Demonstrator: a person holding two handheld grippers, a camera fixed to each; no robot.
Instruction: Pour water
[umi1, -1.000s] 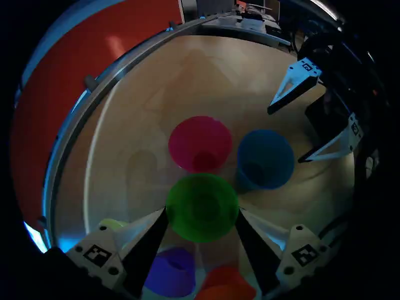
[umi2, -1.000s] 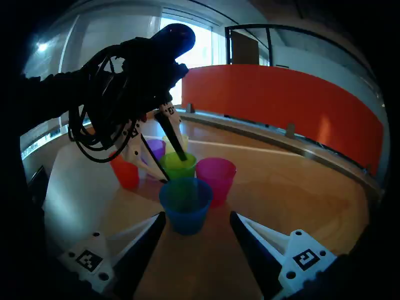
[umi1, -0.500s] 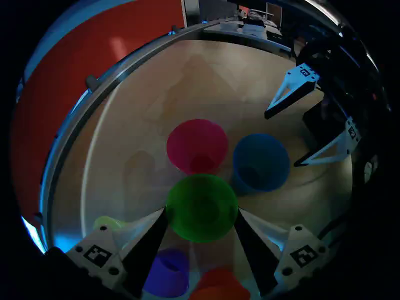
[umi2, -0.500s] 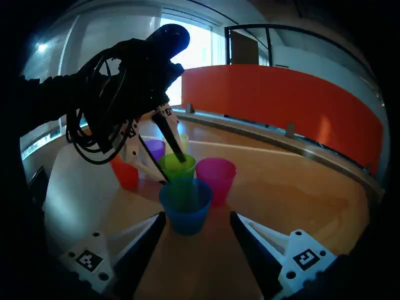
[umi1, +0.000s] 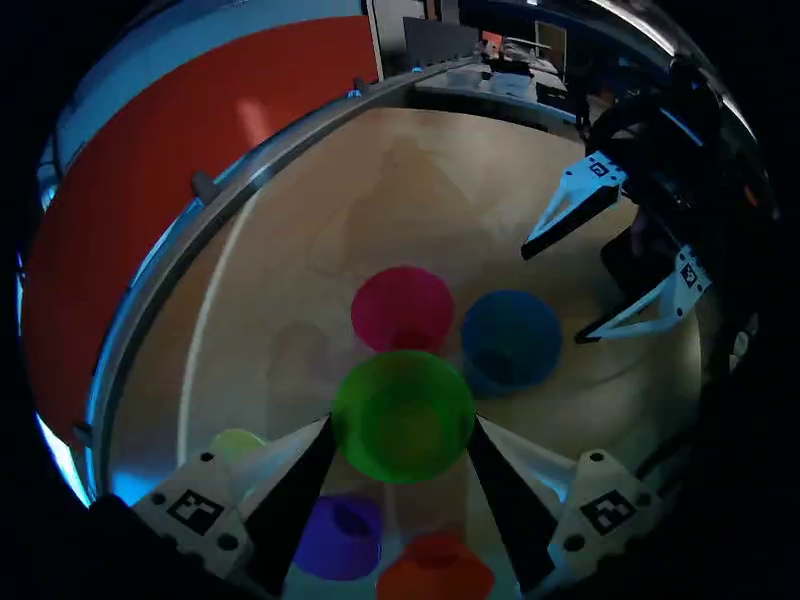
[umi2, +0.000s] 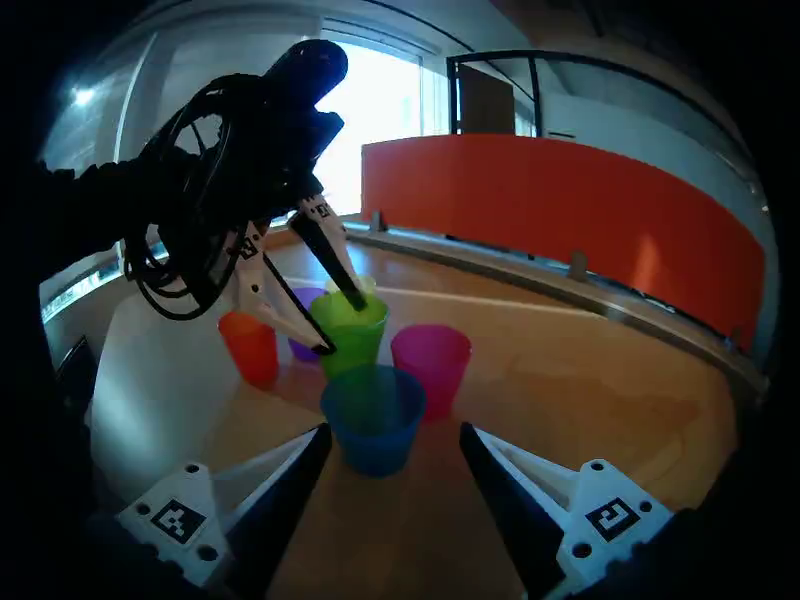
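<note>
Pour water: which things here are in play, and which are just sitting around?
In play: green cup, gripped by left gripper; blue cup, between the fingers of the open right gripper, probably the receiver.
Lying about: pink cup, orange cup, purple cup, yellow cup.

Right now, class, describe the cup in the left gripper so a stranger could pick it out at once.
On the wooden table by the orange wall stands a cluster of coloured cups. Behind the blue cup, beside the pink cup, is the green cup: alone clamped in the left gripper, rim highest.
</note>
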